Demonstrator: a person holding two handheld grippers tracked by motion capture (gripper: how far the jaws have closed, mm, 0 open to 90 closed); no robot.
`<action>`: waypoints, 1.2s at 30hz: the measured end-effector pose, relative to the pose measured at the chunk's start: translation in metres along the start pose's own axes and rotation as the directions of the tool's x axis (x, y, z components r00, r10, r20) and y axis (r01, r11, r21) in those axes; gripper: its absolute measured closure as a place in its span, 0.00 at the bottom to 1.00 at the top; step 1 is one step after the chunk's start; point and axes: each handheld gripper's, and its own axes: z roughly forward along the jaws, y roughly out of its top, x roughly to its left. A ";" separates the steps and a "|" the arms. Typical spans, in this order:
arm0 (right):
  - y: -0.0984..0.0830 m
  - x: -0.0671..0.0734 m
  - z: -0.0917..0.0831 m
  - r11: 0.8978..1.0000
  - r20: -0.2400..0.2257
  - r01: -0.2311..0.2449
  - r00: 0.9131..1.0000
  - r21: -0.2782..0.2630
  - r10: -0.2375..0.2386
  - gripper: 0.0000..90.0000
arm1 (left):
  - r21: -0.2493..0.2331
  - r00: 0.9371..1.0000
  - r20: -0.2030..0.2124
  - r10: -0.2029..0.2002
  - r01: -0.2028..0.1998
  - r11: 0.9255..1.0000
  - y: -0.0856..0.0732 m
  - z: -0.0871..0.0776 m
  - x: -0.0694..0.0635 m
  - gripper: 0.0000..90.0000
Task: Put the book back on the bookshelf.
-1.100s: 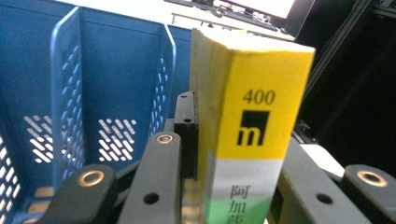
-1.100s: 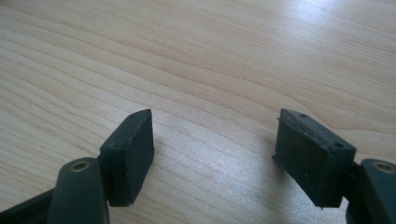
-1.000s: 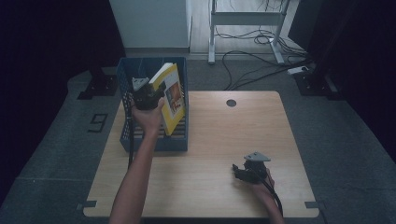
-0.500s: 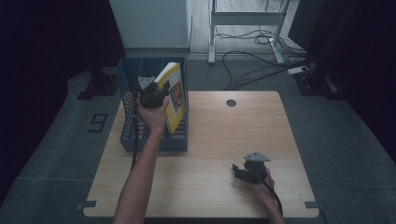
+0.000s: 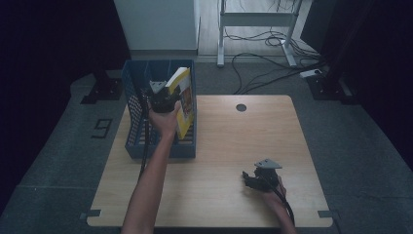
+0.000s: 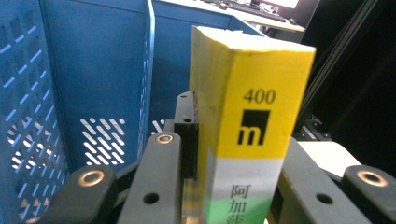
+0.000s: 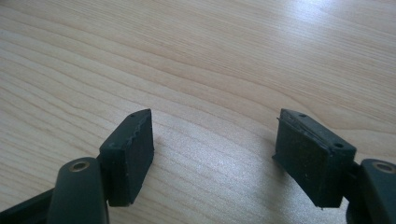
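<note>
Lowered into the blue rack (image 5: 160, 146), yellow book (image 6: 254, 93) sits clamped between left jaws.

Left gripper (image 5: 163, 100) sat upper left of the frame, arm stretched out, jaws clamped; right gripper (image 5: 253, 179) rested lower right, jaws apart.

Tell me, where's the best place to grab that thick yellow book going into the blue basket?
Probably across its thickness at the spine edge, from above, as the left gripper does now. The yellow book stands upright in the blue basket, so its flat covers suit the pads.
</note>
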 end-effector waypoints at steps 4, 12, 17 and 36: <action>0.000 0.000 0.000 1.000 0.002 -0.003 1.000 0.000 0.003 0.30 | 0.005 1.000 0.000 0.010 -0.010 1.000 -0.001 0.002 0.001 0.84; 0.000 0.000 0.000 1.000 0.004 -0.004 1.000 0.000 0.004 0.30 | -0.005 1.000 -0.017 0.004 -0.004 1.000 -0.001 0.004 0.004 0.84; 0.000 0.000 0.000 1.000 0.004 -0.004 1.000 0.000 0.004 0.30 | -0.016 1.000 -0.020 0.024 -0.024 1.000 -0.003 0.007 0.001 0.84; -0.001 0.000 -0.001 1.000 0.008 -0.005 1.000 -0.001 0.005 0.30 | -0.019 1.000 -0.014 0.019 -0.020 1.000 -0.014 0.014 0.000 0.84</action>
